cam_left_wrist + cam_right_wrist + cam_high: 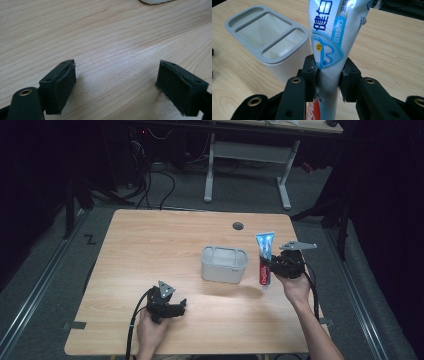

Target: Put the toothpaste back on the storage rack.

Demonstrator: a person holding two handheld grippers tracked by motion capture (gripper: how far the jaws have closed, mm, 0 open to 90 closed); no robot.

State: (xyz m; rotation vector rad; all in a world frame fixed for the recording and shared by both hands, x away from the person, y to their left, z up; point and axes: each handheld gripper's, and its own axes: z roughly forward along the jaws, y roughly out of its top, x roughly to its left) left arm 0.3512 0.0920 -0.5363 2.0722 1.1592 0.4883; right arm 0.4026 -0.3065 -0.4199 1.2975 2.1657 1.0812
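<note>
A blue, white and red toothpaste tube (264, 259) stands upright above the table, crimped end up, just right of a grey holder (224, 264) with three open slots. My right gripper (271, 266) is shut on the tube's middle. In the right gripper view both pads press the toothpaste tube (329, 50), and the grey holder (265, 42) sits close at the left. My left gripper (175, 310) rests low over the table's front left part, open. In the left gripper view its fingers (60, 85) stand wide apart over bare wood with nothing between them.
The wooden table (165, 245) has a round cable hole (238, 226) near its far edge. A white-legged desk (245, 160) stands on the floor beyond it. The pale edge of the holder (156, 1) peeks in at the top of the left gripper view.
</note>
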